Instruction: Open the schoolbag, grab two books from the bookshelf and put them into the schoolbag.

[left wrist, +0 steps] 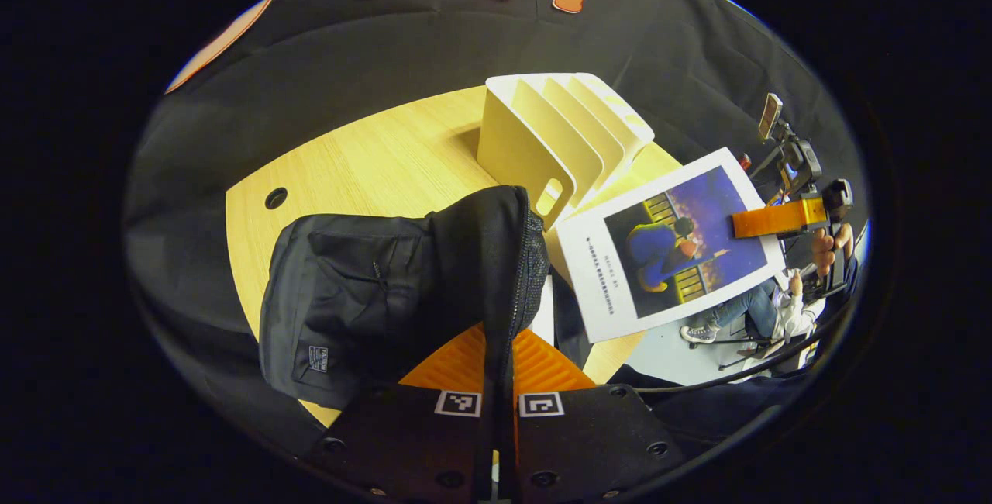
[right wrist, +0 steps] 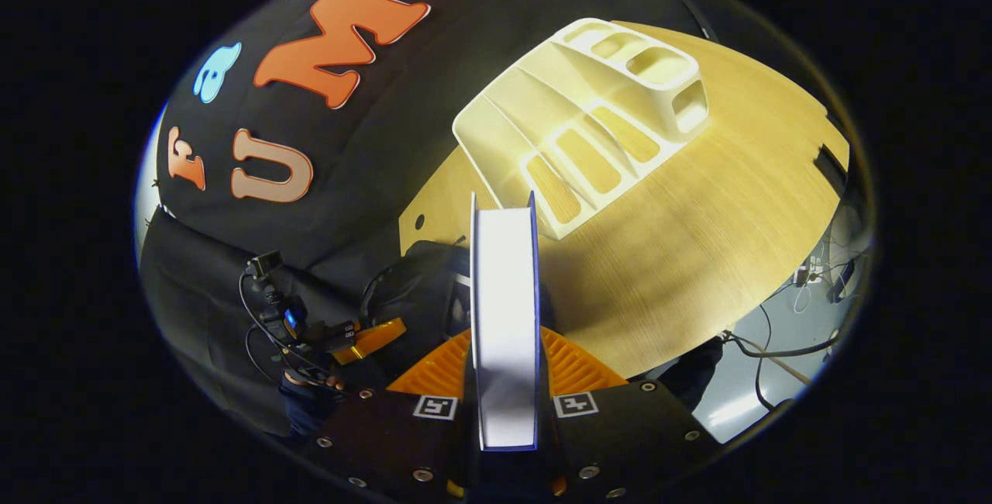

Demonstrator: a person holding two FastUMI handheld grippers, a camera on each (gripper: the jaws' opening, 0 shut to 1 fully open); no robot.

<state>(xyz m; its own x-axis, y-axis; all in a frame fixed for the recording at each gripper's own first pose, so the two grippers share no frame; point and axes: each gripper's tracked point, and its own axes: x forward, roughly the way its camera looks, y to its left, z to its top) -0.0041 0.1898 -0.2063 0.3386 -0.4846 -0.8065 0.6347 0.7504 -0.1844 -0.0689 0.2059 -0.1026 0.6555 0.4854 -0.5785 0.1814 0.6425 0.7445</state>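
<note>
The black schoolbag [left wrist: 364,295] lies on the wooden table [left wrist: 372,170]. My left gripper [left wrist: 500,349] is shut on the raised zipper edge of its opening. To the right hangs a book [left wrist: 674,244] with a white cover and a blue picture, above the table edge beside the bag's mouth. My right gripper [left wrist: 775,219] clamps its far side. In the right gripper view that book [right wrist: 504,287] stands edge-on between the fingers of my right gripper [right wrist: 504,353]. Below it is the schoolbag [right wrist: 418,287], held by the left gripper [right wrist: 372,339]. The white bookshelf [left wrist: 558,132] stands with bare slots.
The bookshelf [right wrist: 581,124] sits mid-table behind the bag. There is a round hole [left wrist: 276,198] in the tabletop at the left. A seated person [left wrist: 759,310] and a camera stand [left wrist: 779,132] are beyond the table's right edge. Cables [right wrist: 806,287] lie on the floor.
</note>
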